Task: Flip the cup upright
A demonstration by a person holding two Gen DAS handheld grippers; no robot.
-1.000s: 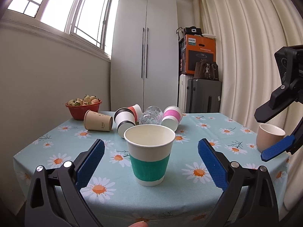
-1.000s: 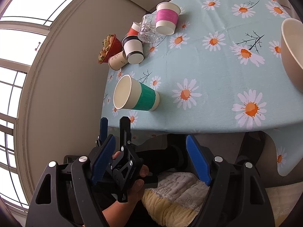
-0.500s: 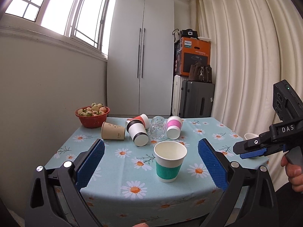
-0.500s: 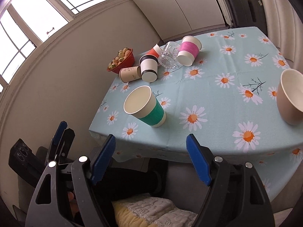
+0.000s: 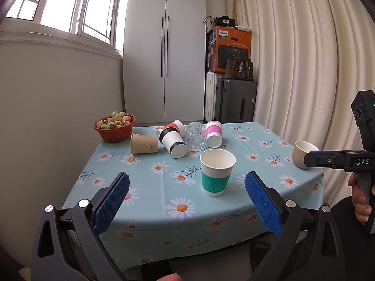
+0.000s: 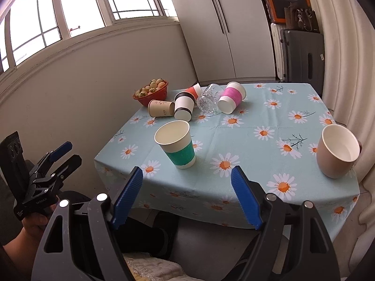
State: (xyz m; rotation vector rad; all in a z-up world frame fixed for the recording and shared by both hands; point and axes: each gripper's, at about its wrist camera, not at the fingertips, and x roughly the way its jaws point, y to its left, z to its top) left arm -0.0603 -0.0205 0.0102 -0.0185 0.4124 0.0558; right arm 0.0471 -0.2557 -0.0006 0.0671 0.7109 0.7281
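A white paper cup with a green band stands upright near the table's front edge; it also shows in the right wrist view. A beige cup stands upright at the right edge. Behind lie several cups on their sides: a tan one, a black-banded one, a red one, a clear glass and a pink-banded one. My left gripper is open and empty, back from the table's front. My right gripper is open and empty, also off the table.
A red bowl of fruit sits at the table's back left corner by the wall. The daisy tablecloth hangs over the front edge. A white cupboard, suitcases and a curtain stand behind and to the right.
Both grippers have pulled back from the table and away from the green-banded cup, which stays upright. The right gripper's view has levelled out.
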